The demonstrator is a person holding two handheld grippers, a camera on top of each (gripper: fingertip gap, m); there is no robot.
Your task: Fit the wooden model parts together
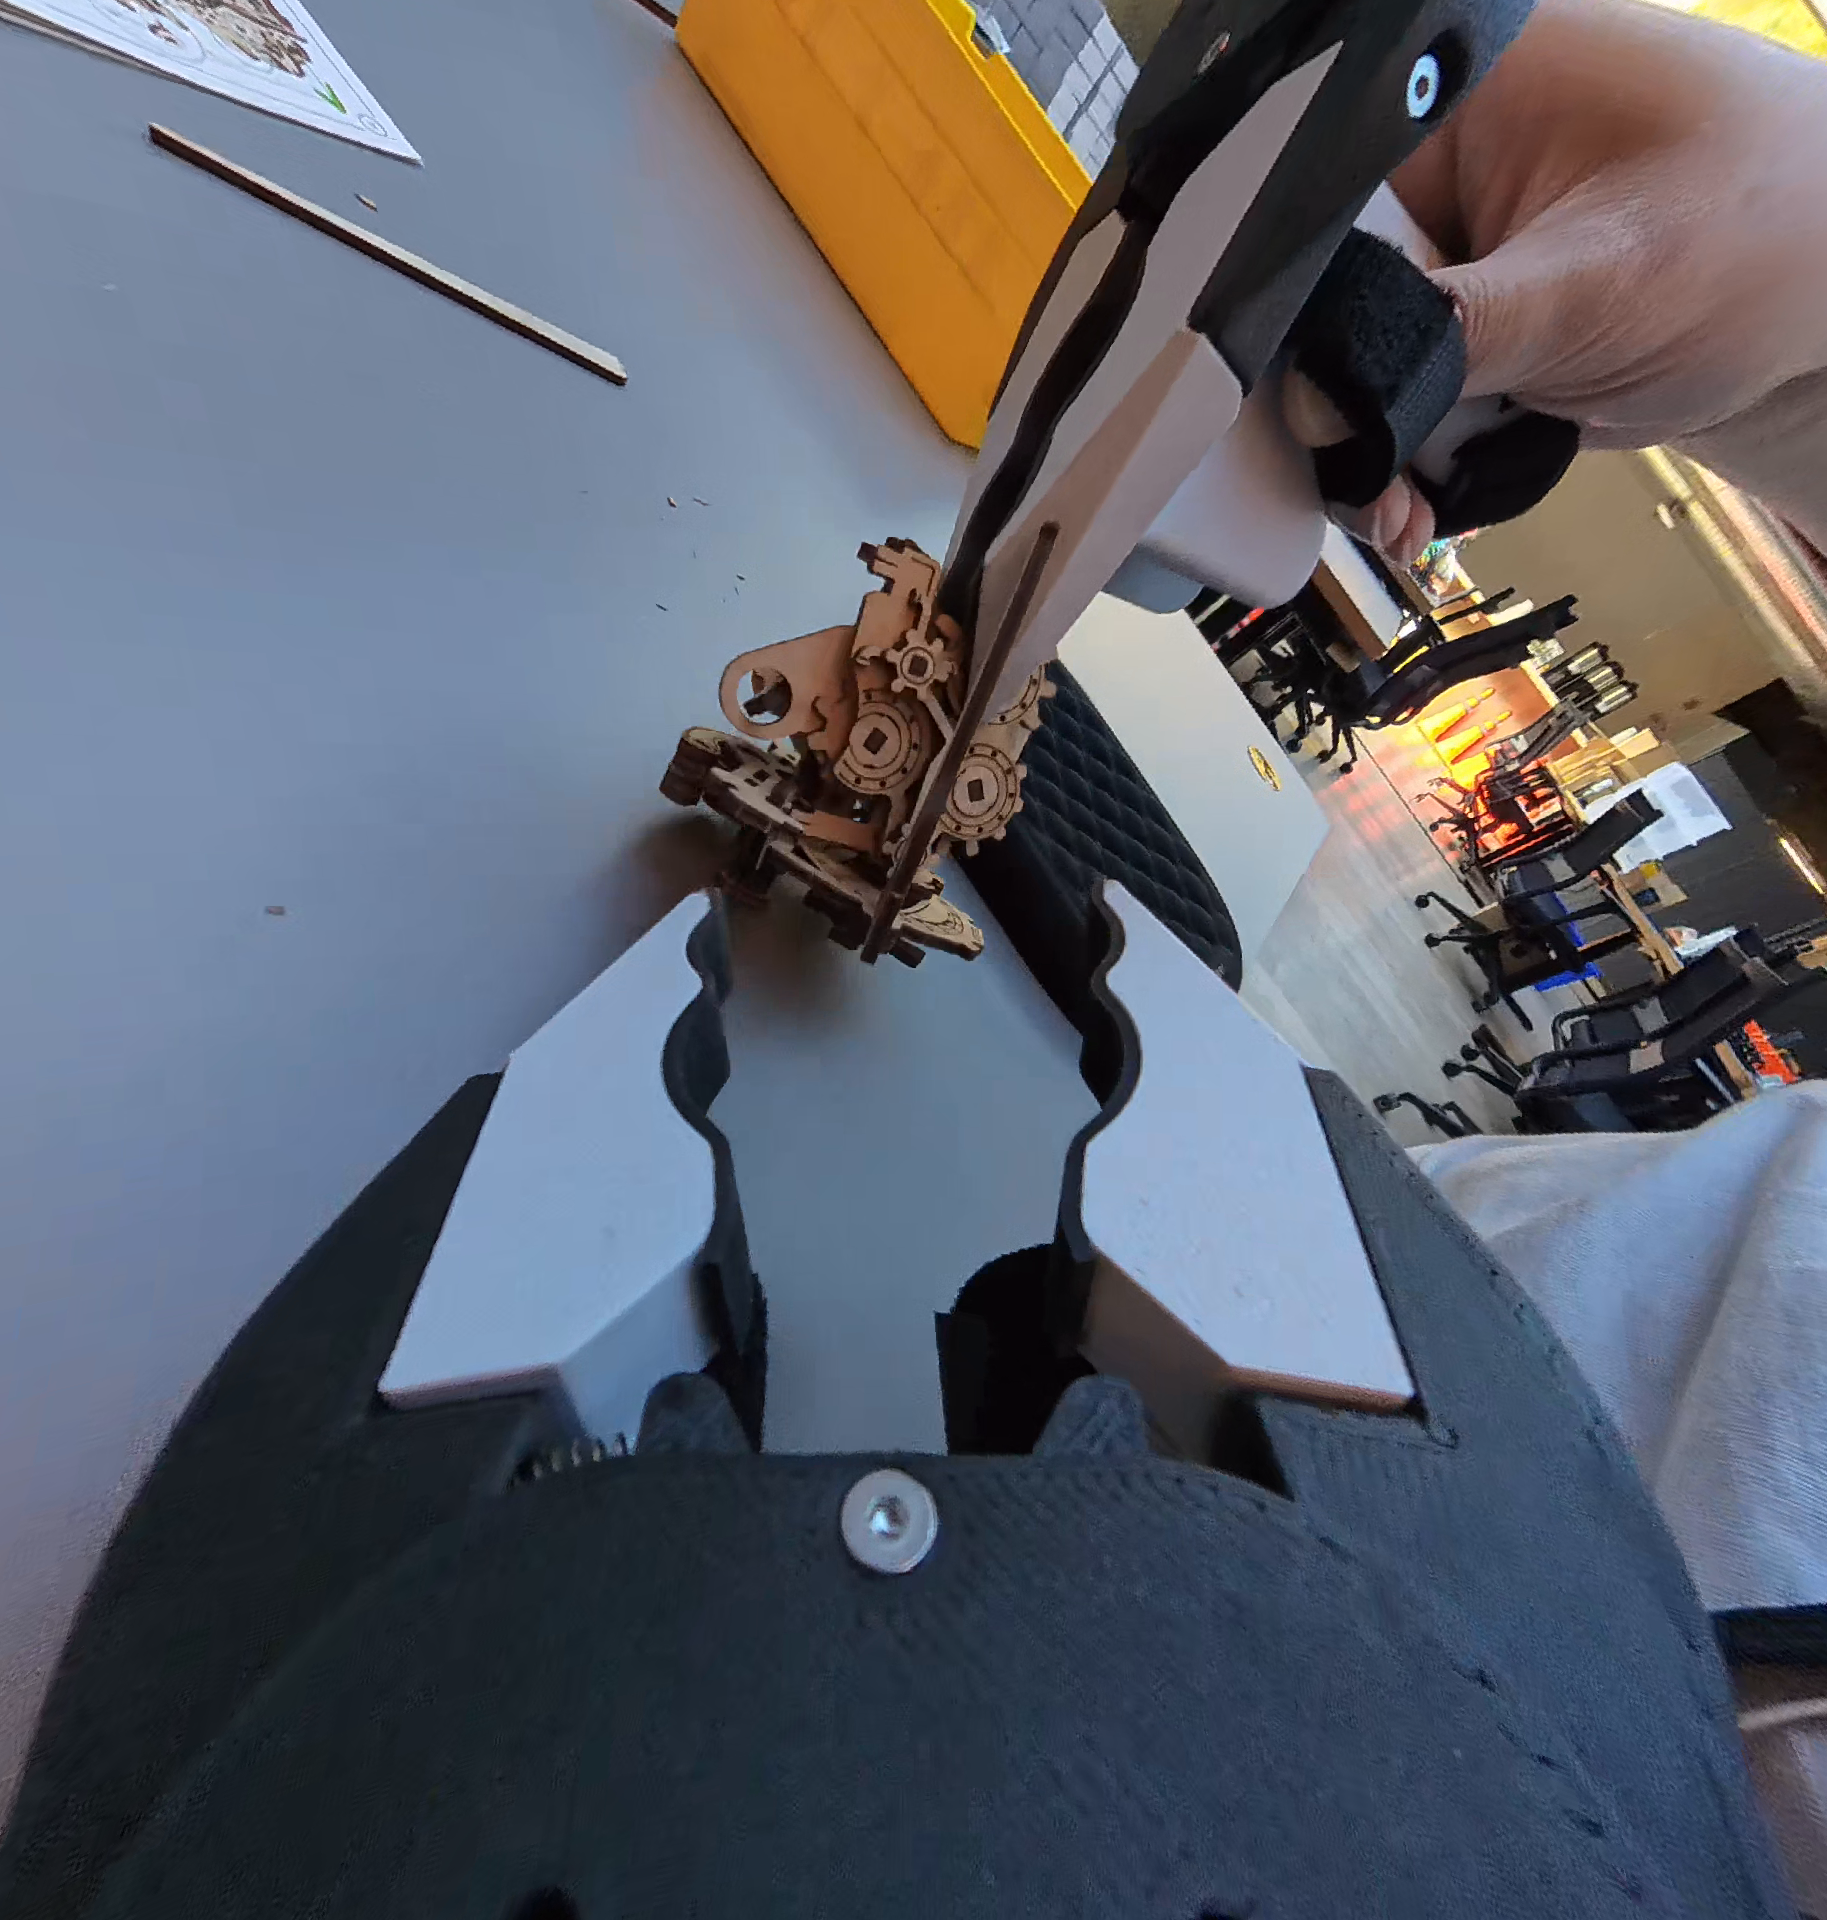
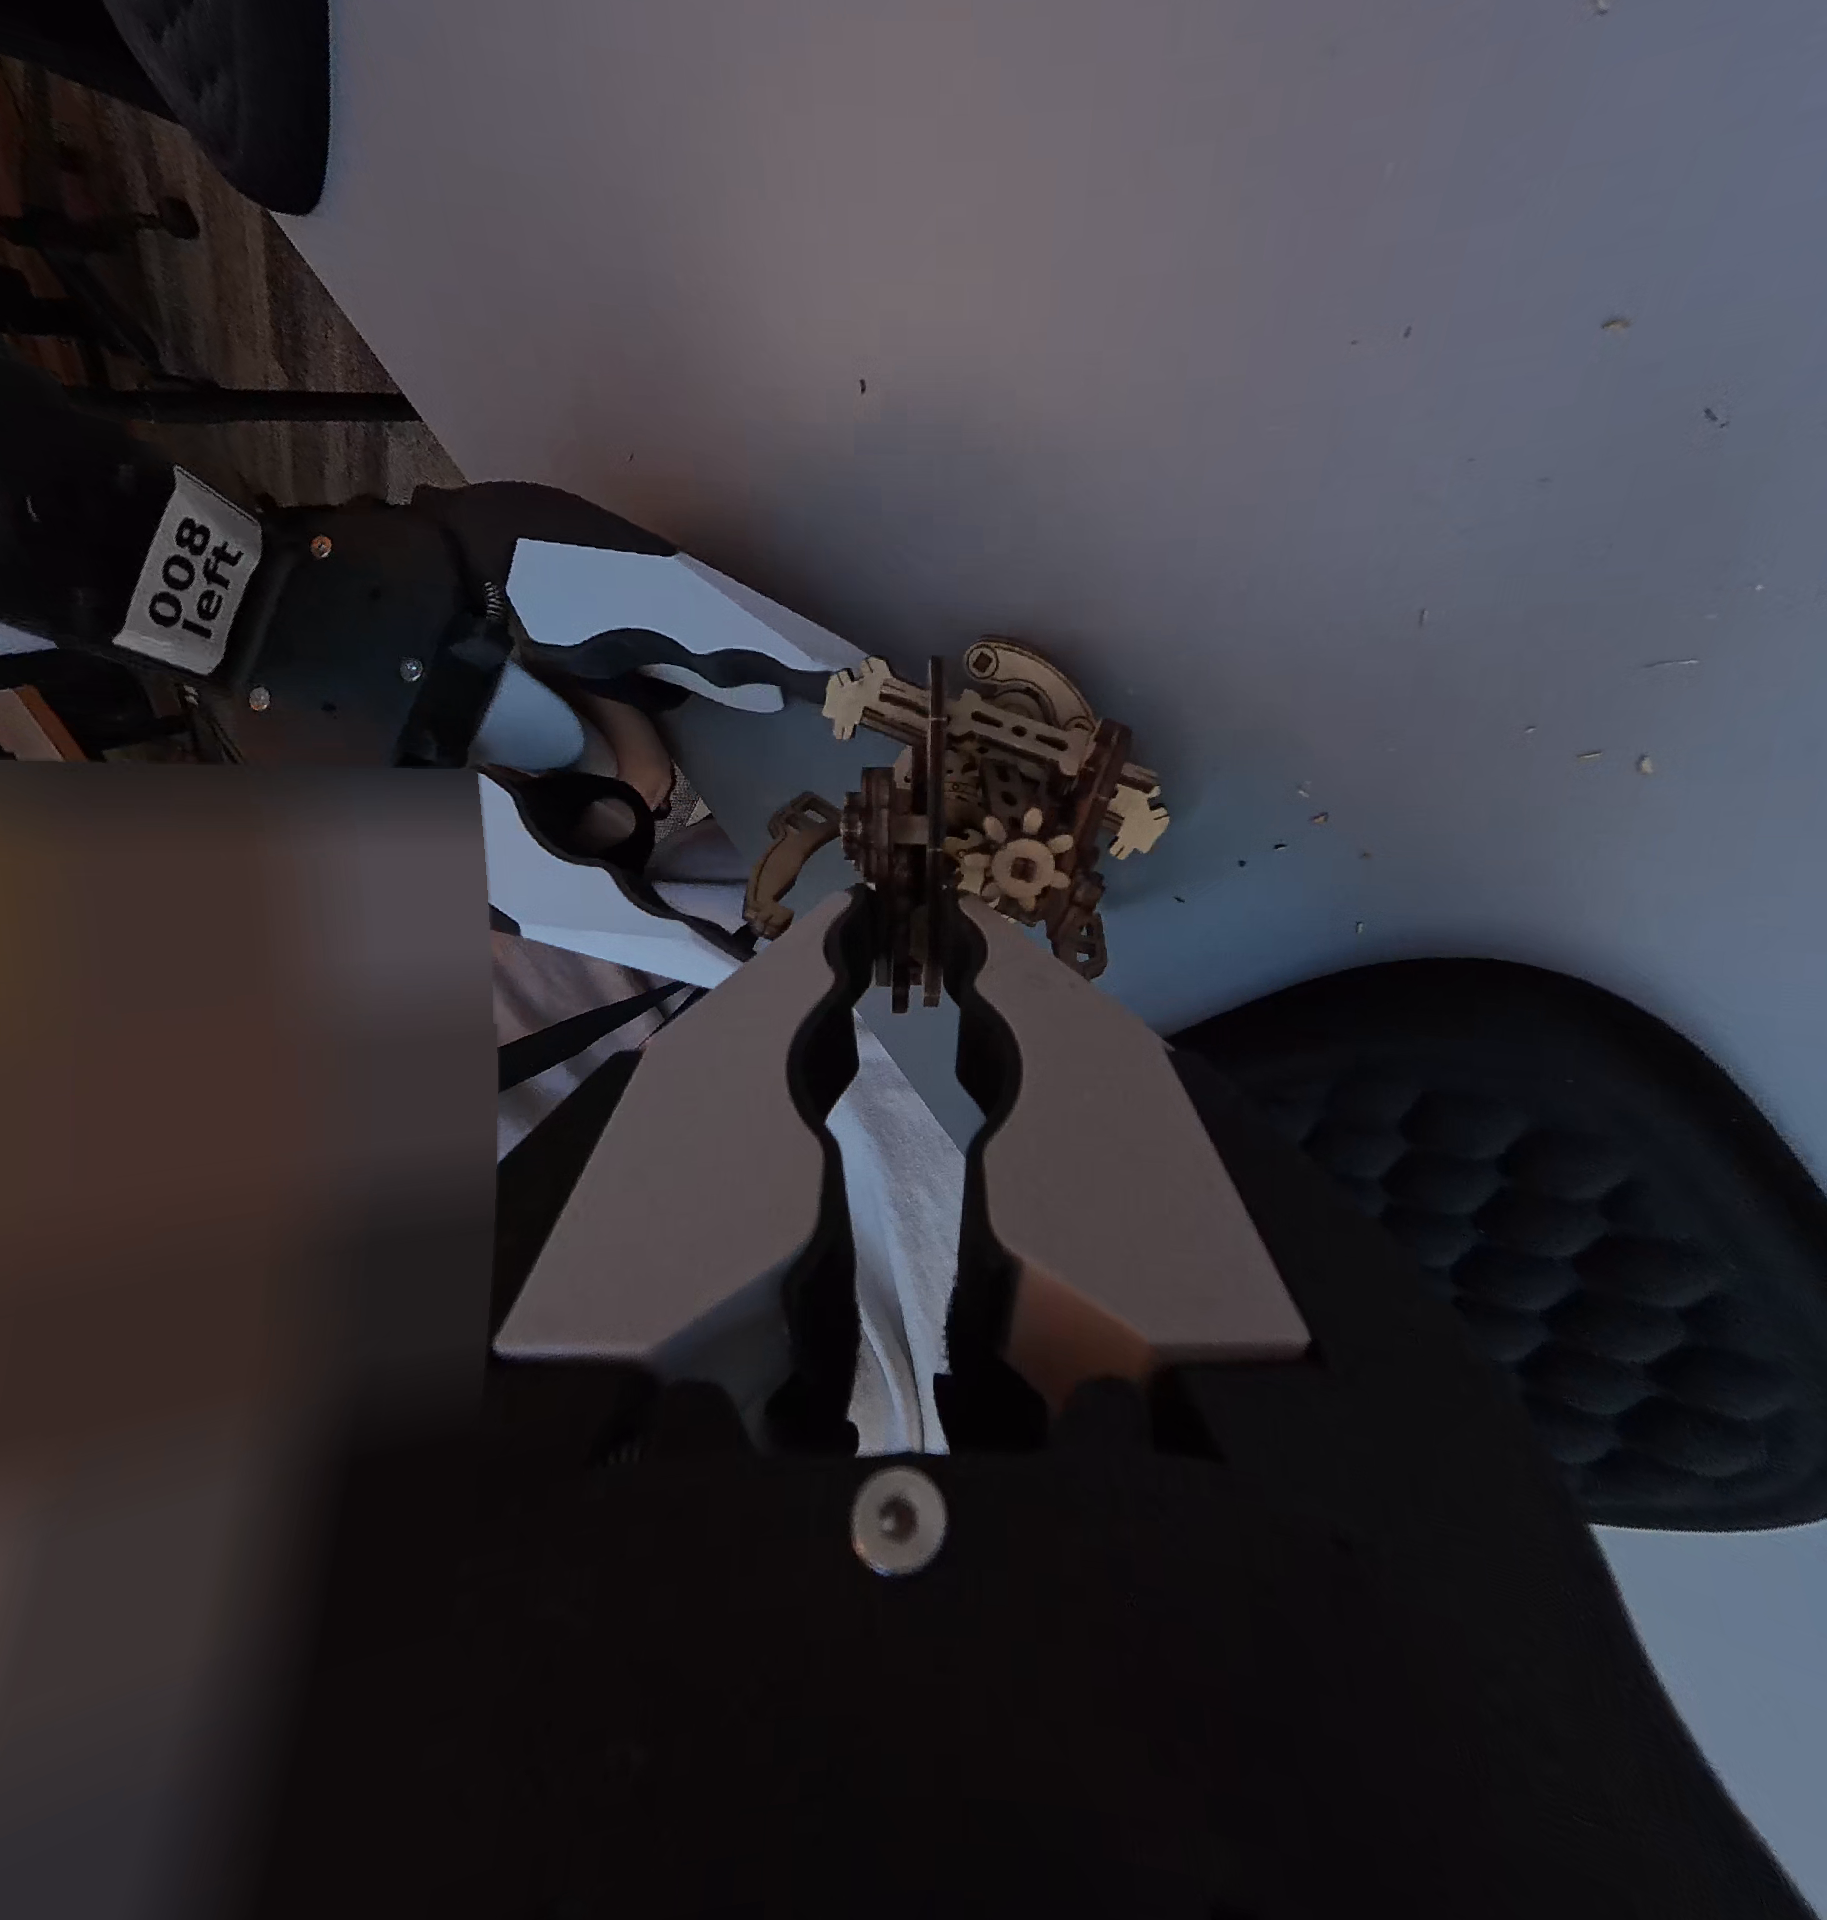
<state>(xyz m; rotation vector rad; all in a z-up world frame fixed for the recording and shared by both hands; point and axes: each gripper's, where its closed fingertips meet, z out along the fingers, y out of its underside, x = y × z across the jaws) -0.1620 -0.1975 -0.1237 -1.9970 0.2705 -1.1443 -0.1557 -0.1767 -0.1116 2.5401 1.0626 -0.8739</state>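
A small wooden model (image 1: 867,727) of gears, arms and plates sits at the grey table's (image 1: 265,727) near edge, tilted. My right gripper (image 2: 909,914) comes down from above and is shut on the model's (image 2: 1002,790) layered gear stack. A thin flat wooden part (image 1: 966,748) stands edge-on between its fingers. My left gripper (image 1: 904,909) is open and empty, low over the table just in front of the model. Its left fingertip (image 1: 703,914) is close to the model's base. The left gripper also shows open in the right wrist view (image 2: 680,748).
A yellow case (image 1: 888,208) lies at the back. A long thin wooden strip (image 1: 389,255) and a printed sheet (image 1: 213,62) lie at the far left. A black quilted chair back (image 2: 1511,1247) stands just beyond the table edge beside the model. Wood crumbs dot the table. My left and right fingertips are right by each other.
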